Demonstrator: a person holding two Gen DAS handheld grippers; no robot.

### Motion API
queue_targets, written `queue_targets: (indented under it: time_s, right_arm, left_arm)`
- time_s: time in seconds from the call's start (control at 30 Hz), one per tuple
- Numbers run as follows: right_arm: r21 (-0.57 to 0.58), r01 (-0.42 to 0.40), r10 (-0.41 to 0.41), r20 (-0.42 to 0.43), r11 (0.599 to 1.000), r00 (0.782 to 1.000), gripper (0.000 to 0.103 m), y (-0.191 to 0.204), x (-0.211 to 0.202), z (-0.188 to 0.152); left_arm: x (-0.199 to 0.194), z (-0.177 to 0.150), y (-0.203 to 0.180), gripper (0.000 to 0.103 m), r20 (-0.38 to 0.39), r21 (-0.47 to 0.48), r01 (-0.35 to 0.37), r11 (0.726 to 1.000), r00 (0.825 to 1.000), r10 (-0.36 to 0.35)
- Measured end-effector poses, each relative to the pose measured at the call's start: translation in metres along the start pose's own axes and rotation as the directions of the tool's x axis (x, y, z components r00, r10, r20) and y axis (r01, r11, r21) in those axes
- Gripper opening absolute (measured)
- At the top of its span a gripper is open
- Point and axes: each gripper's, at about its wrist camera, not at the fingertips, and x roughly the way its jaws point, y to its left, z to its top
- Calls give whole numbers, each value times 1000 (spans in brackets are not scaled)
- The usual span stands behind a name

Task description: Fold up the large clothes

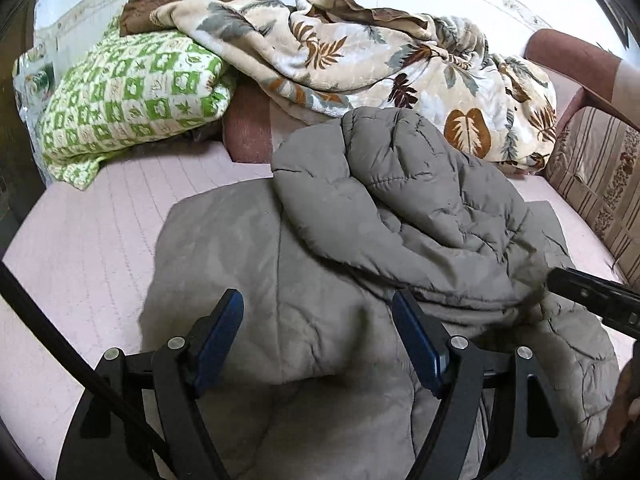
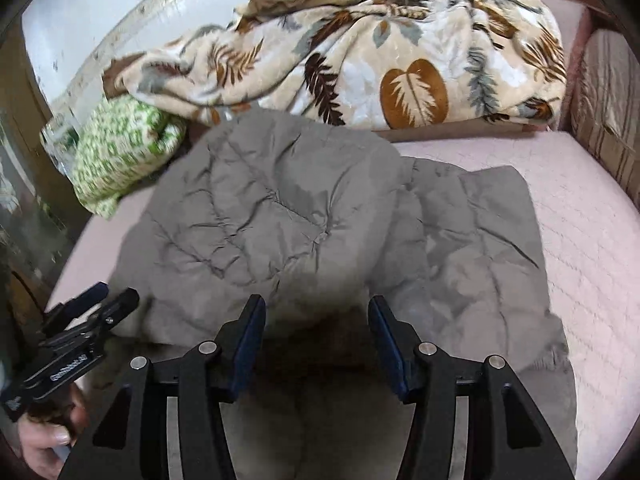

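Puffer jacket (image 1: 384, 248), grey-brown and quilted, lies spread on the pink quilted bed cover (image 1: 92, 248), taking up the near middle of the bed and reaching down to its near edge. One part of the jacket is turned over onto the rest, making a raised, wrinkled hump toward the far side, while a flatter panel lies on the cover beside it; in the right wrist view that flat panel sits toward the right edge of the bed.

Left tongs (image 1: 318, 340) hang just over the near part of the jacket with the two blue-padded fingers (image 1: 218, 344) well apart and nothing between them. Whether the tips touch the cloth cannot be told. Right tongs (image 2: 317, 340) are likewise spread wide and empty, low over the jacket's (image 2: 280, 220) near edge, where a dark shadow falls on the fabric. Each tool shows in the other's view: the right one as a black bar at the right side of the left wrist view, the left one at the lower left of the right wrist view, held by a hand (image 2: 52, 436).

Along the far edge of the bed lies a crumpled cream blanket with brown and grey leaves (image 1: 360, 64). At the far left corner sits a folded green-and-white patterned quilt (image 1: 132, 96). A striped cushion (image 1: 596, 172) stands at the right edge.
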Motion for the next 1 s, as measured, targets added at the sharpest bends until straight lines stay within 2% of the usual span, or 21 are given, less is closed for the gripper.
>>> queue_targets:
  time_s: [0.17,0.33,0.5,0.77,0.9,1.0]
  right_arm:
    - [19,2,-2,-8,1000,1000,58,-7,-28,-33]
    - [4,18,-18,-31,1000,999,58,-10,-53,-67]
    - [-5,13,-13,-33,1000,999,62,-13,-80,-94]
    - [-36,-9,5,-99,999,995,62,-12,-96,-146]
    - [-50,-8,2,-125,999,992,63,-11,-101,-173]
    - [-76,-24,13,-140,997,990,67,-7,-106,-192]
  left_arm:
    - [-28,-19,1,76,6,-7,7,1000,1000,-7]
    - [-54,-52,-3,76,-16,6,12,1000,1000,-12]
    - [-80,-96,-6,76,-44,26,-18,1000,999,19]
    - [-99,-159,13,76,-140,-23,-71,997,988,67]
    - [-114,-182,22,79,-136,-63,-75,995,989,65]
    - [-125,-200,19,79,-123,-22,-107,994,987,103]
